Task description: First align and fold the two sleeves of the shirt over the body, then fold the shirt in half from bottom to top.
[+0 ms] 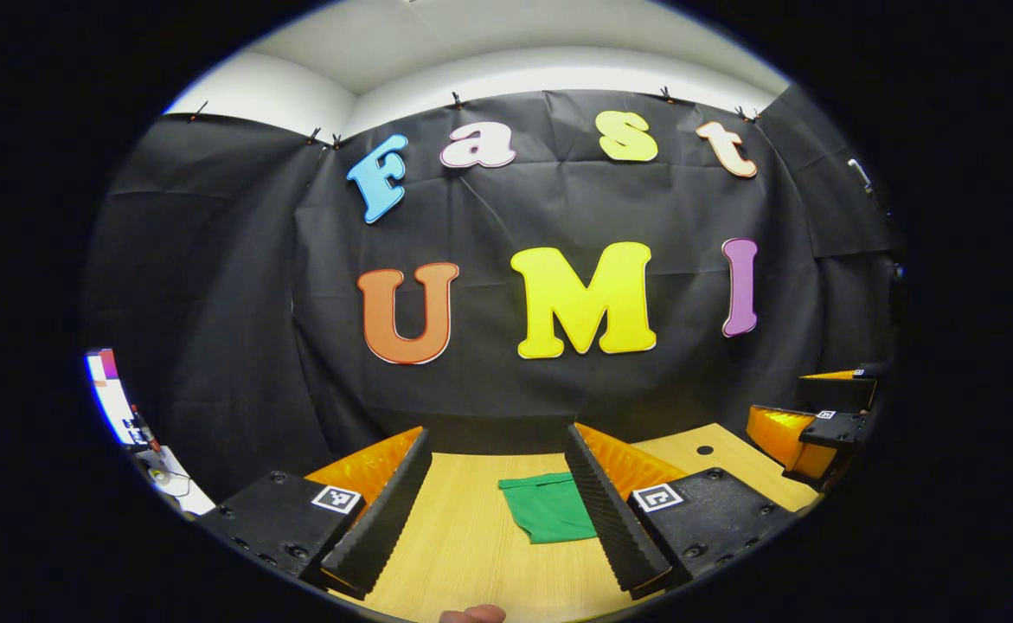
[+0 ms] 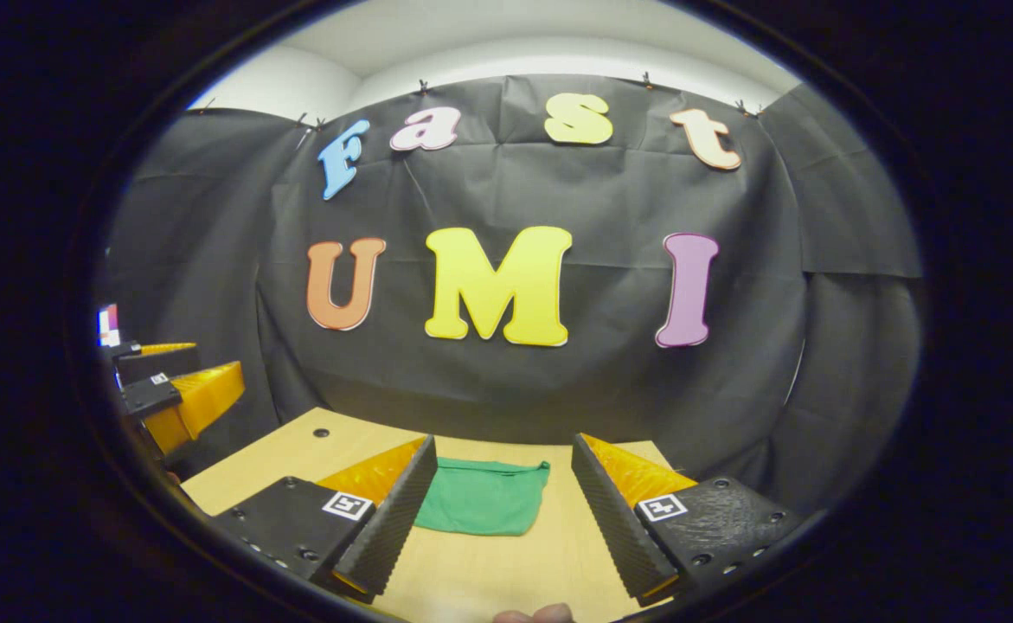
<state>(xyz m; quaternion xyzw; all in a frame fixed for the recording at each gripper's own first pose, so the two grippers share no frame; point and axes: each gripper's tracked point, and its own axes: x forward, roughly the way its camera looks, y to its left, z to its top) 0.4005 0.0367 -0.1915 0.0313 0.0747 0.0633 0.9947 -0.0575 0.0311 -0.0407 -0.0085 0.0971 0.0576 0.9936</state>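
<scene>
Left gripper view, left to right: screen edge [image 1: 106, 394] low at far left; left gripper [image 1: 501, 510] spread wide, holding nothing, raised above the table [image 1: 463, 554]; shirt [image 1: 548, 506] lying flat on the table as a compact folded green bundle, between the fingers in this view and nearer the right-hand one; hole [image 1: 704, 450] in the tabletop farther right; right gripper [image 1: 817, 424] at far right edge, apart from the shirt.

Right gripper view, left to right: left gripper [image 2: 169, 394] at left edge; right gripper [image 2: 501, 510] likewise gaping wide, empty, above the table [image 2: 549, 554]; shirt [image 2: 482, 497] flat near the table's far edge, between the fingers, partly behind the left-hand one.
</scene>
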